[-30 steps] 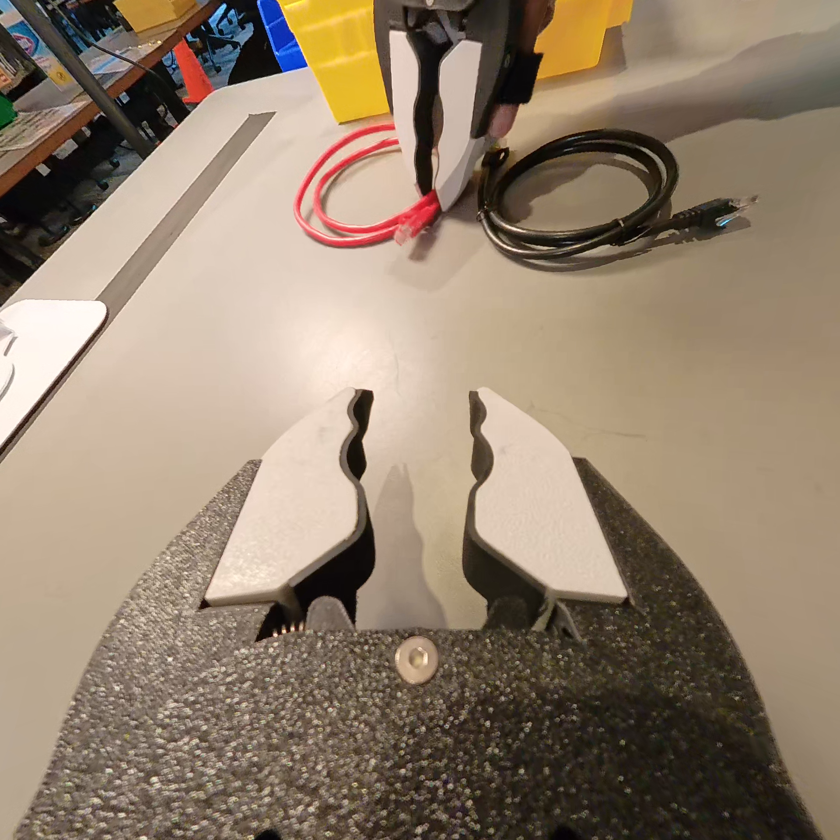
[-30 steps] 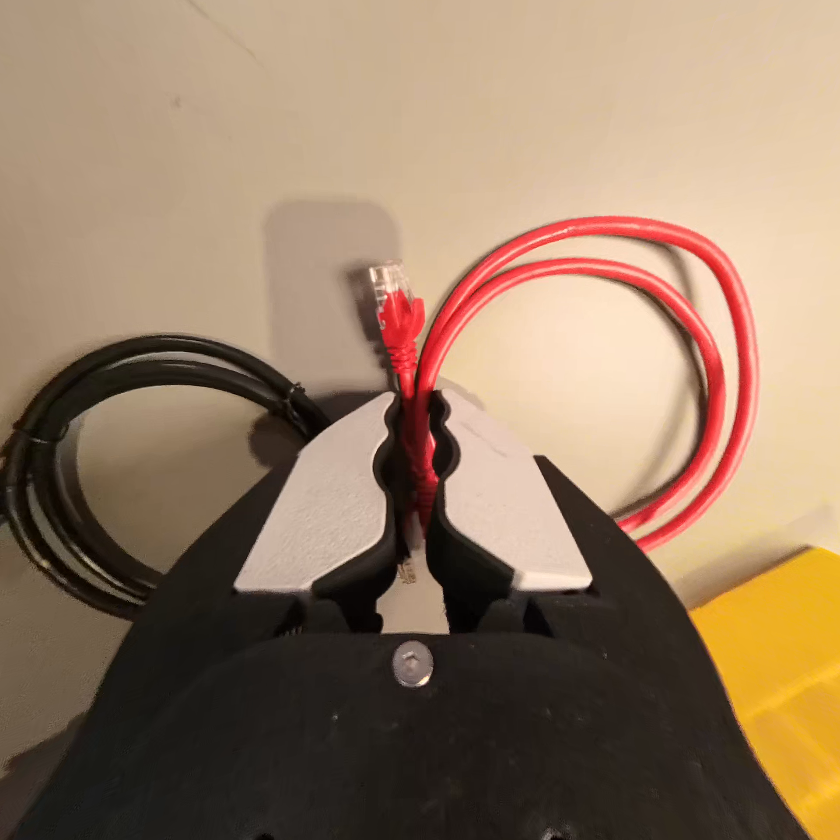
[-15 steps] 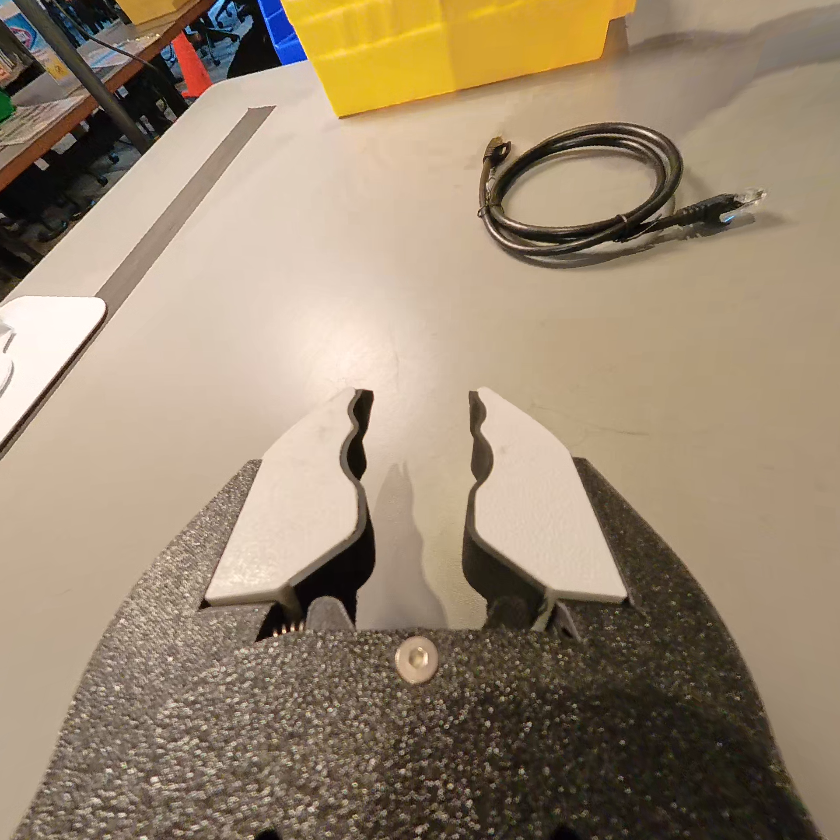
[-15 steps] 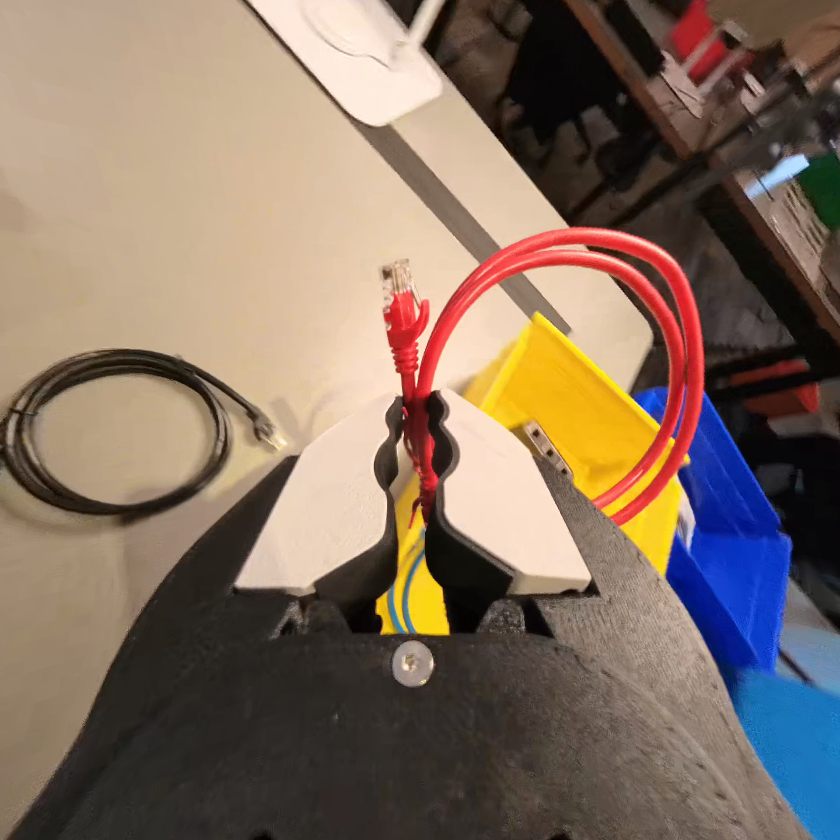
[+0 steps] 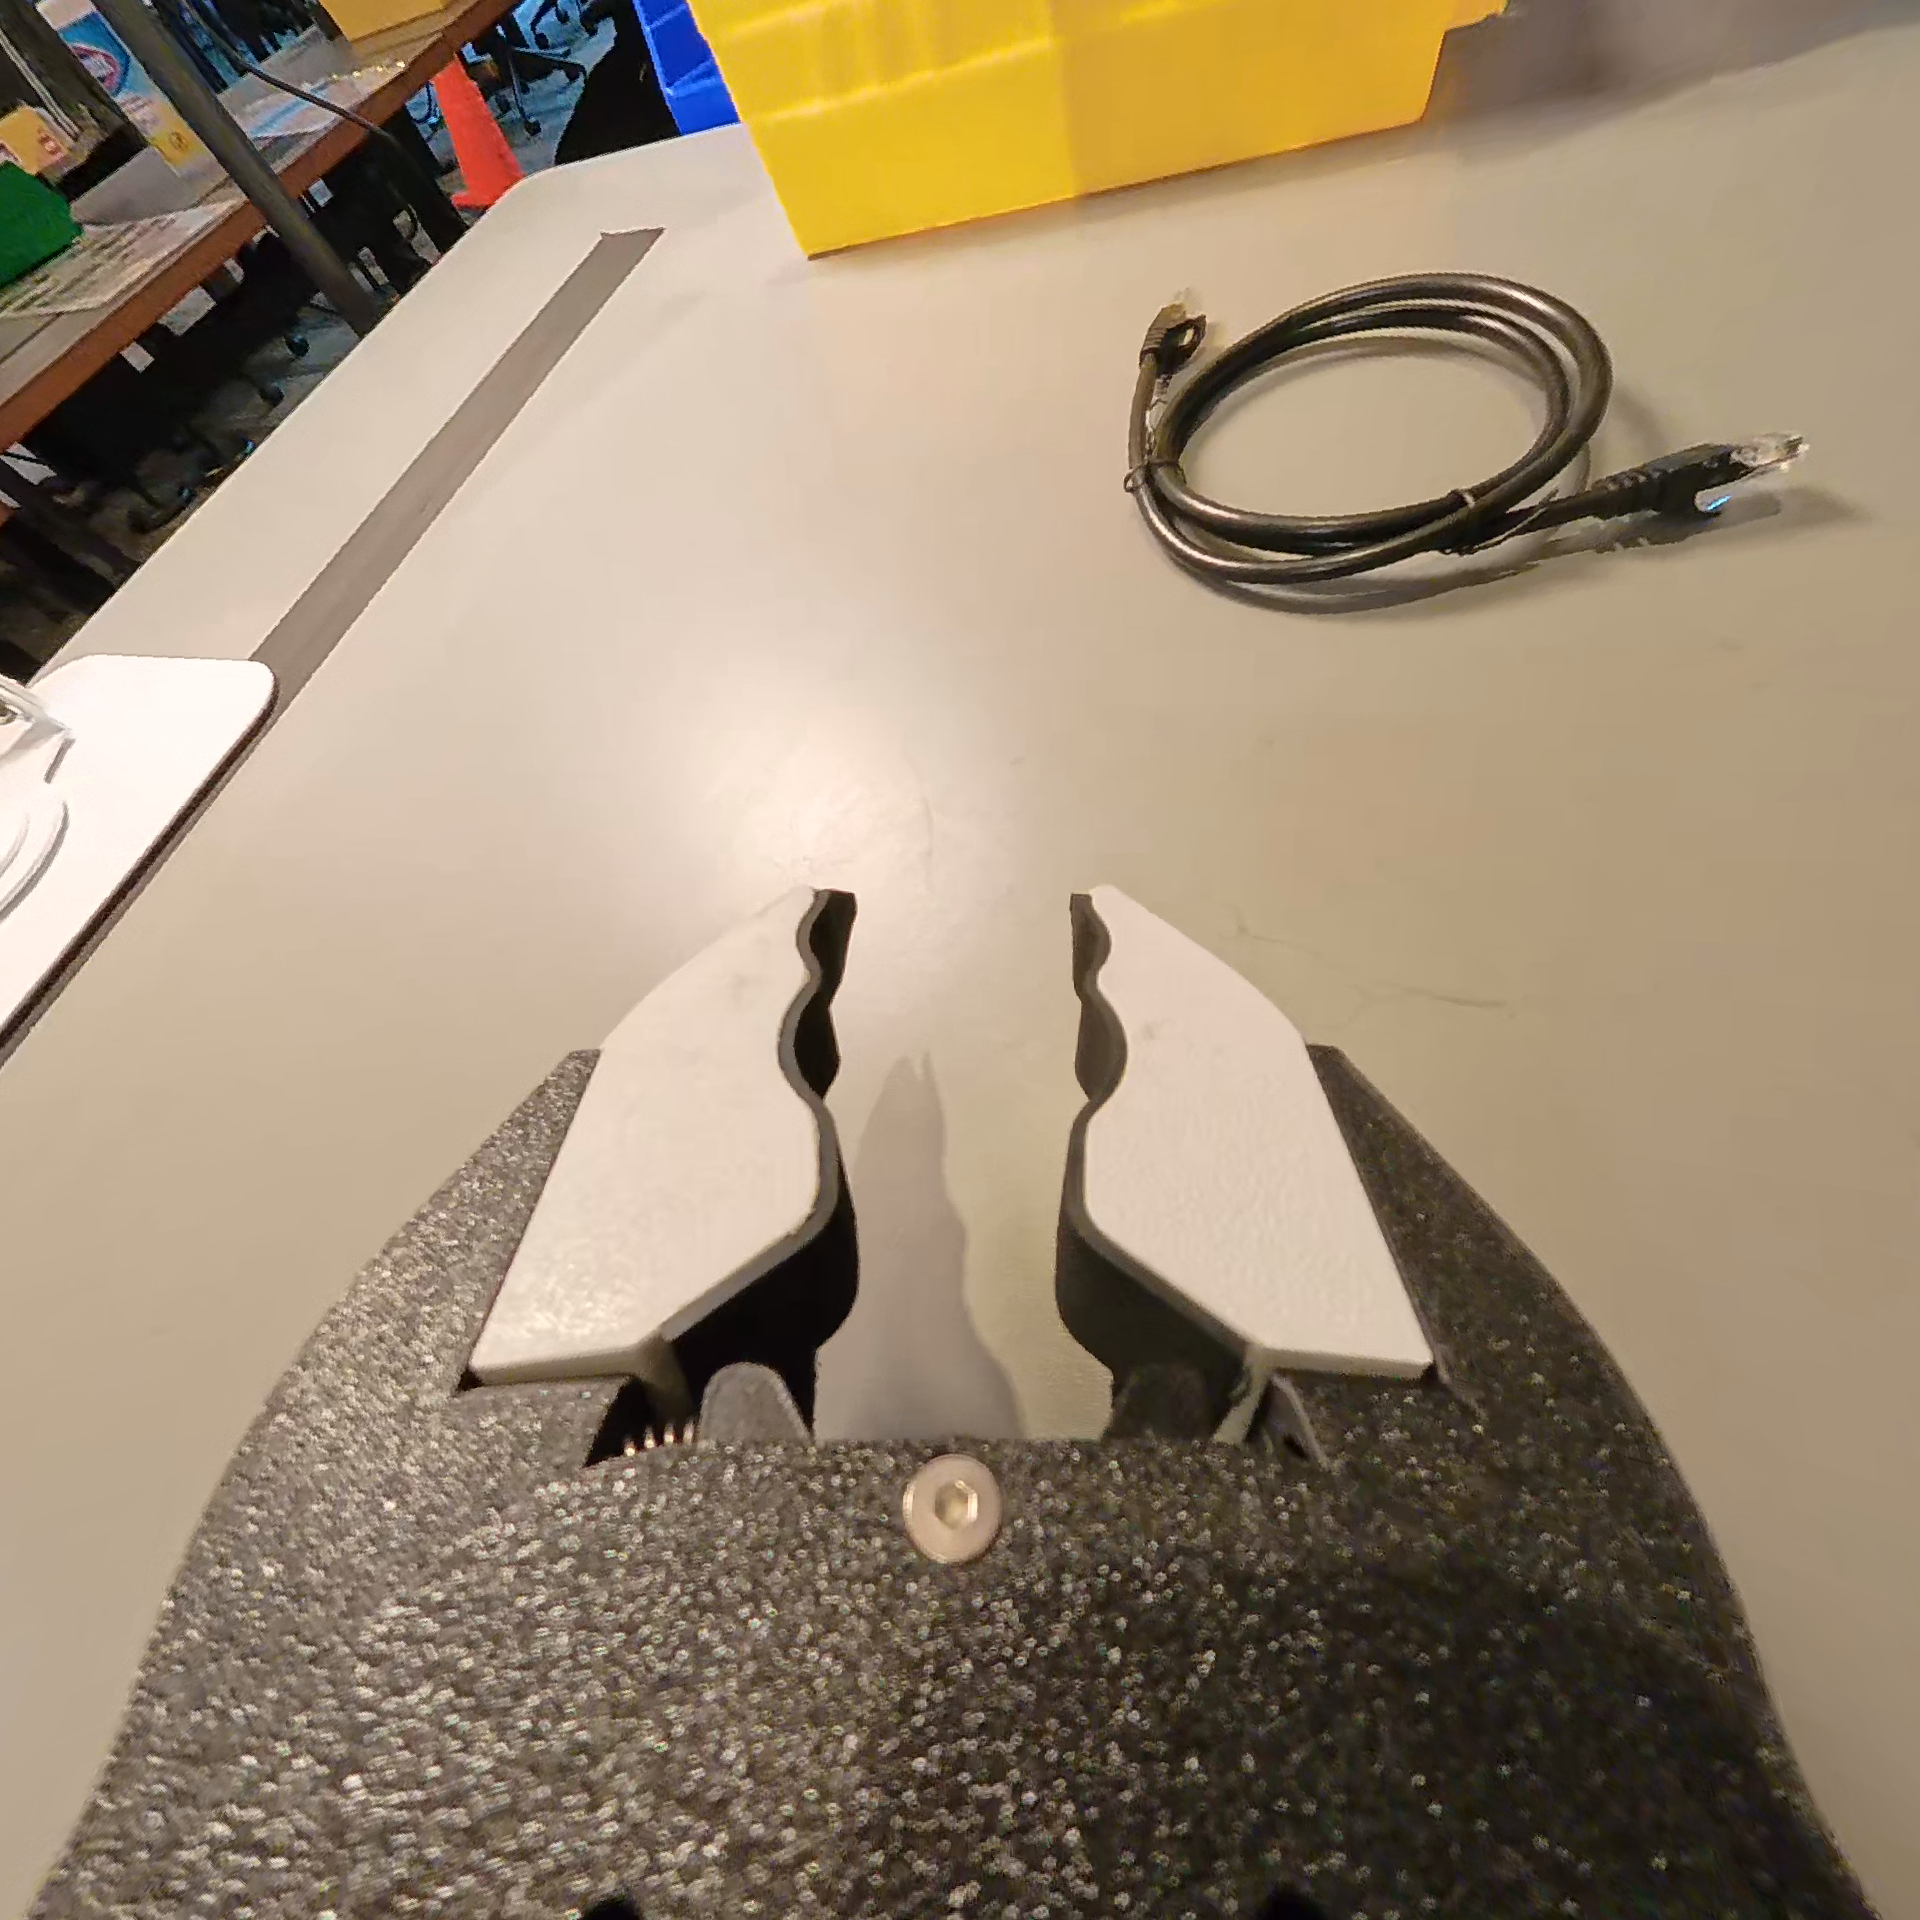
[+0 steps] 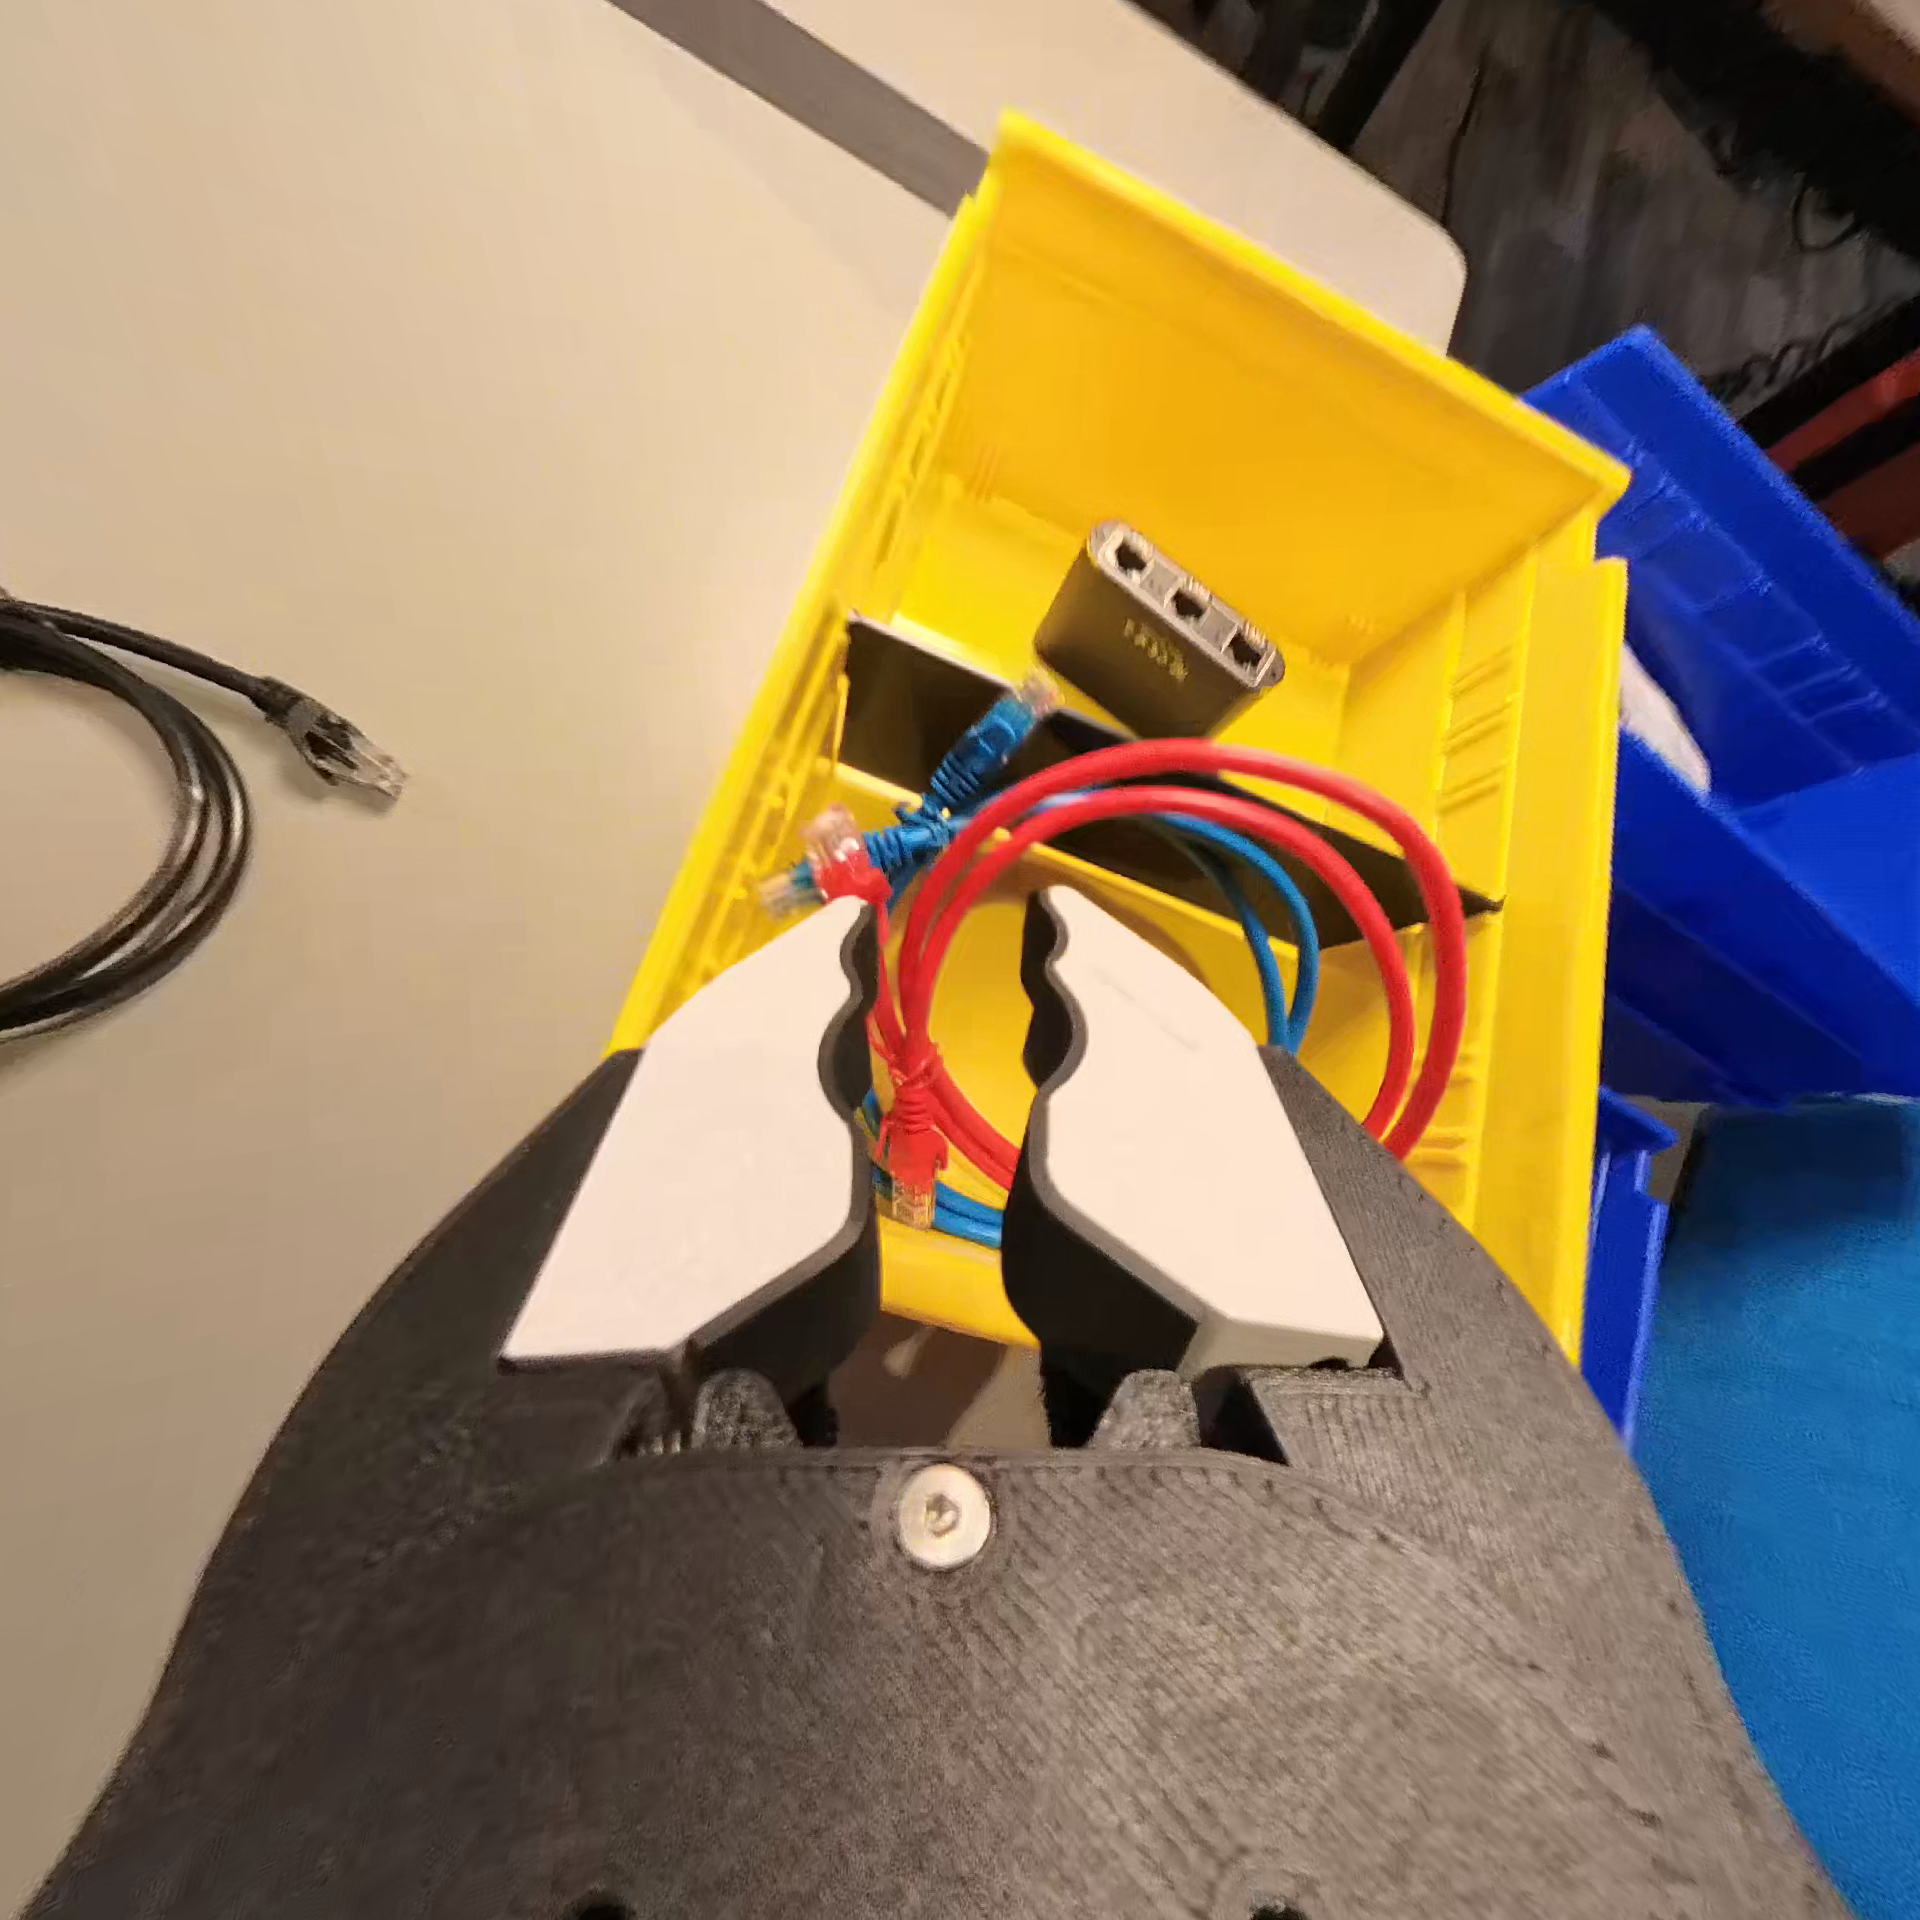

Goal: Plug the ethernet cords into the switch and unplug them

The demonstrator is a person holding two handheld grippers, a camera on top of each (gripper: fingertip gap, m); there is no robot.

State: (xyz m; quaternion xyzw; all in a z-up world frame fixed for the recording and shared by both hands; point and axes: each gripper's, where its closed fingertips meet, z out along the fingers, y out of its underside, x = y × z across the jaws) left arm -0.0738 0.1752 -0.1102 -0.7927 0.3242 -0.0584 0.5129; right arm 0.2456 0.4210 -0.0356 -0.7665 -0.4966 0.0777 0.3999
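Note:
My right gripper is open above a yellow bin. The coiled red ethernet cord shows in the gap between the parted jaws, unpinched, over a blue cord in the bin. A small dark switch with three ports lies in the bin's far compartment. My left gripper is open and empty, low over the grey table. A coiled black ethernet cord lies on the table ahead and to the right of it; it also shows in the right wrist view.
Black dividers split the yellow bin, which also shows in the left wrist view at the table's far edge. A blue bin stands beside it. A white pad lies at the table's left edge. Across from one pair of fingers to the other is roughly 40 centimetres. The small dark switch is about 15 centimetres from my right fingertips and 45 centimetres from my left.
My right gripper lifted the red cord off the table, carried it over the yellow bin and opened. The left gripper has not moved.

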